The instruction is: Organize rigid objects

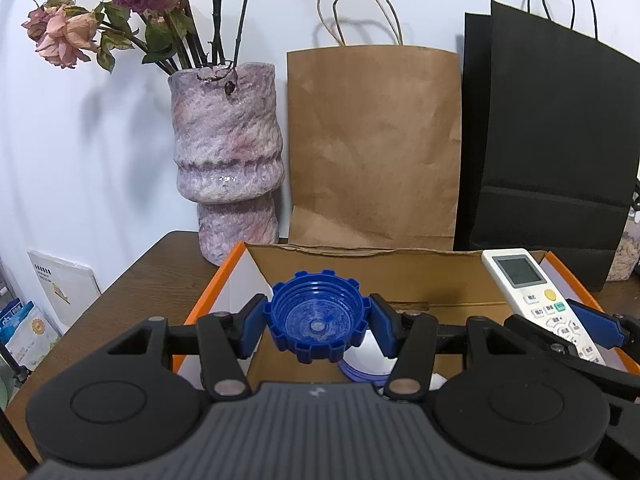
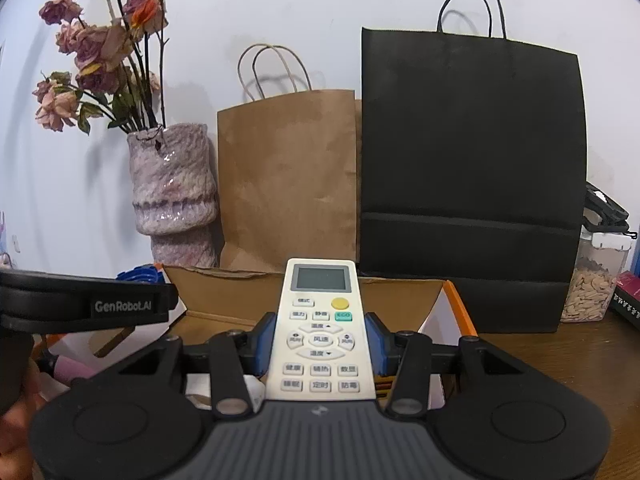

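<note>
left wrist: left claw (image 1: 318, 322) grips blue cap (image 1: 318, 316) over box (image 1: 208, 292); right claw (image 2: 320, 346) grips remote (image 2: 320, 332).

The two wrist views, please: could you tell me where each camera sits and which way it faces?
Left wrist: sits behind the left gripper, facing the wall over the cardboard box; the gripper holds a blue cap, and the right gripper shows at right.
Right wrist: sits behind the right gripper, facing likewise; it holds the remote.
Shared: vase, brown bag, black bag, box, remote.

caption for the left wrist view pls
Left gripper holds a blue cap above the cardboard box.
</note>
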Tool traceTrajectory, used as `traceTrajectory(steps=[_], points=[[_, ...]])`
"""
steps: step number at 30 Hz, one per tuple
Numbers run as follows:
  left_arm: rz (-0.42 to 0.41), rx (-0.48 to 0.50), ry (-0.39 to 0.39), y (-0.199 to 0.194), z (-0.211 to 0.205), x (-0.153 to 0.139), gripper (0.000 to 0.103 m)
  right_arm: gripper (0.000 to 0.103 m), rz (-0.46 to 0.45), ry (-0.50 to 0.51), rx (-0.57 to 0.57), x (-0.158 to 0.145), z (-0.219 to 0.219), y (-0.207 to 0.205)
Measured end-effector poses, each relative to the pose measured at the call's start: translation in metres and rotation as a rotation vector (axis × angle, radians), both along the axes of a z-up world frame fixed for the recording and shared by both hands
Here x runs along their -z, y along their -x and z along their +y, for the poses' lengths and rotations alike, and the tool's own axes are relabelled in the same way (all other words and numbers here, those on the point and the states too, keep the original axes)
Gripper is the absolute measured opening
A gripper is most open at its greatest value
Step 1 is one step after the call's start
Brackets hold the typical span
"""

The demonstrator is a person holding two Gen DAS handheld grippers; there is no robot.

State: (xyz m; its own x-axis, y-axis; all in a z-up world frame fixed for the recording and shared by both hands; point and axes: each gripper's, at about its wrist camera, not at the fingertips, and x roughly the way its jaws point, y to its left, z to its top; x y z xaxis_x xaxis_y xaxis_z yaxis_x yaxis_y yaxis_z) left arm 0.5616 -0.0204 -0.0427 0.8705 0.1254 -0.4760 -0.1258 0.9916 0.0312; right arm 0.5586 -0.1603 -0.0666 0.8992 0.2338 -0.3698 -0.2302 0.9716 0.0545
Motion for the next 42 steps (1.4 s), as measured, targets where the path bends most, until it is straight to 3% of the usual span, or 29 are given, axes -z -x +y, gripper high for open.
traceTrajectory(steps=[3, 4, 5, 7, 9, 11, 13, 15, 18, 42], points=[[0.002, 0.001, -0.006, 0.000, 0.000, 0.001, 0.057, 0.045, 0.020, 0.004, -0.007, 0.002, 0.000, -0.002], [0.002, 0.002, -0.008, 0.000, 0.000, 0.001, 0.061, 0.045, 0.026, 0.006, -0.009, 0.003, 0.000, -0.002], [0.002, 0.002, -0.011, 0.000, 0.000, 0.002, 0.077, 0.045, 0.031, 0.008, -0.009, 0.003, 0.000, -0.002], [-0.009, -0.001, -0.025, 0.001, -0.002, 0.002, 0.098, 0.045, 0.036, 0.010, -0.007, 0.004, 0.000, -0.002], [-0.029, 0.014, -0.035, 0.004, -0.004, 0.001, 0.103, 0.047, 0.036, 0.013, -0.003, 0.003, 0.000, -0.001], [-0.030, 0.024, -0.036, 0.005, -0.006, 0.001, 0.103, 0.059, 0.041, 0.014, 0.002, 0.003, -0.001, 0.000], [-0.024, 0.022, -0.044, 0.005, -0.007, 0.001, 0.103, 0.079, 0.033, 0.024, 0.023, 0.002, -0.002, 0.001], [-0.021, 0.014, -0.042, 0.004, -0.006, 0.001, 0.103, 0.091, 0.026, 0.032, 0.039, 0.000, -0.003, 0.002], [-0.019, 0.008, -0.033, 0.003, -0.004, 0.001, 0.103, 0.102, 0.021, 0.021, 0.046, 0.000, -0.006, 0.003], [-0.039, 0.017, -0.006, 0.025, -0.001, -0.009, 0.103, 0.103, 0.025, 0.017, 0.035, -0.002, -0.008, 0.015]])
